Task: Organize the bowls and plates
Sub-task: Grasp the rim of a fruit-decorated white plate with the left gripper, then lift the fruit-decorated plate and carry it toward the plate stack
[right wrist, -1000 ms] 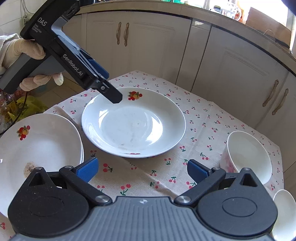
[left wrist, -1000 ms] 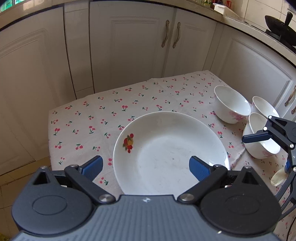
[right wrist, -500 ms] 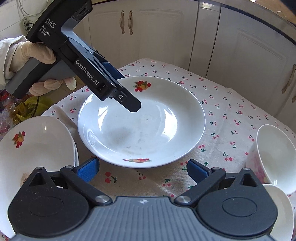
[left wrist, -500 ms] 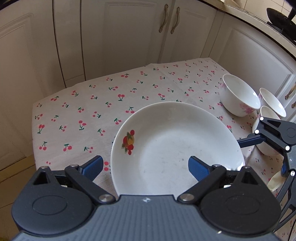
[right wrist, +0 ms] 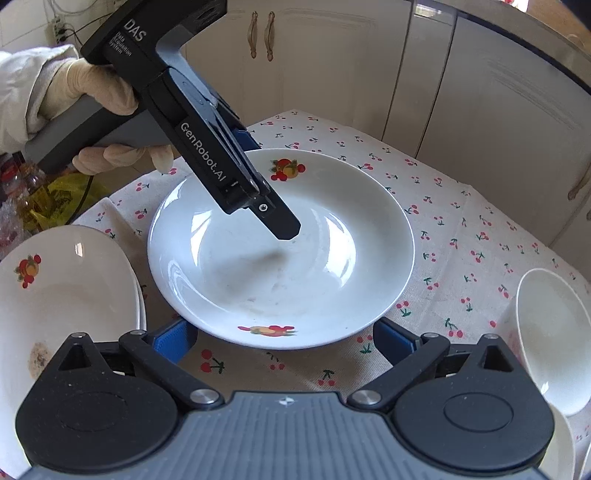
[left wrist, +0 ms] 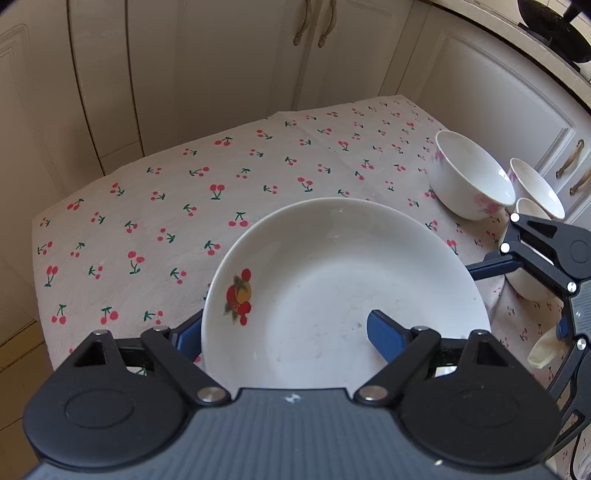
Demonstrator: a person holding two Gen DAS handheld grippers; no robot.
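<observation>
Cream cabinet doors [left wrist: 221,74] across the top of both views, panelled, with curved bronze handles [left wrist: 312,22] in pairs at upper centre. More handles [left wrist: 570,166] at the right edge of the left wrist view. Dark countertop edge [left wrist: 517,33] curving across the upper right, a black pan [left wrist: 554,26] on it. Cherry-print tablecloth [left wrist: 166,206] over a table filling mid-frame. Pale floor [left wrist: 18,350] at lower left. White wall tiles with a socket and wires [right wrist: 59,26] at upper left of the right wrist view. Soft daylight throughout.

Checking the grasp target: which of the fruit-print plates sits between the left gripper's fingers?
The middle plate alone on the cherry tablecloth: the left gripper straddles its rim, jaws just closing. The other plate, at the table's edge in the right wrist view, is untouched.
</observation>
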